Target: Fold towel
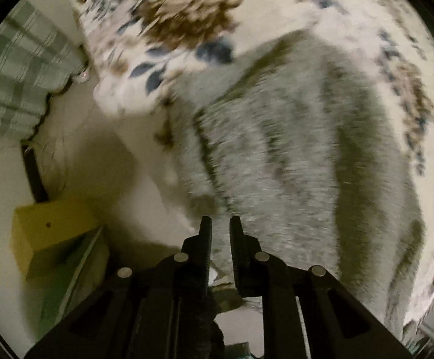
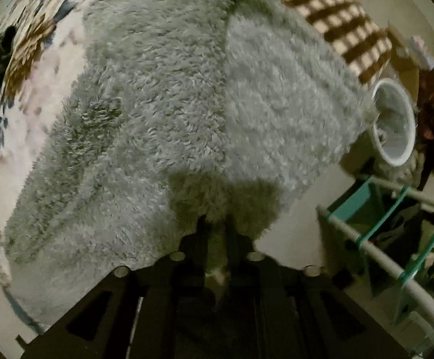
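A grey, shaggy towel (image 1: 291, 155) lies spread over a bed covered with a cream floral bedspread (image 1: 169, 30), its printed brown blooms and blue leaves smeared by motion blur in the left wrist view. The towel's deep pile shows long, soft ridges and shadowed creases running along its length, and one edge hangs toward the pale floor (image 1: 103, 161). The left tongs (image 1: 220, 224) hover at that near edge with a narrow gap between their black, ribbed fingers (image 1: 206, 239); no cloth shows between the tips, so they stand slightly open and empty. In the right wrist view the towel (image 2: 187, 104) fills most of the frame, its fluffy loops sharp enough to see, with a straight fold line where a paler layer lies over the rest. The right tongs (image 2: 217, 224) are closed on the towel's near edge, a tuft of pile bunched between the dark fingers (image 2: 200, 233). Beside them, off the bed, stand a round white bucket (image 2: 393, 122), a brown-and-cream checked cloth (image 2: 336, 15) and a white rack with teal struts (image 2: 396, 233). A yellow box (image 1: 49, 224) sits on the floor in the left wrist view, near a green plaid fabric (image 1: 16, 71).
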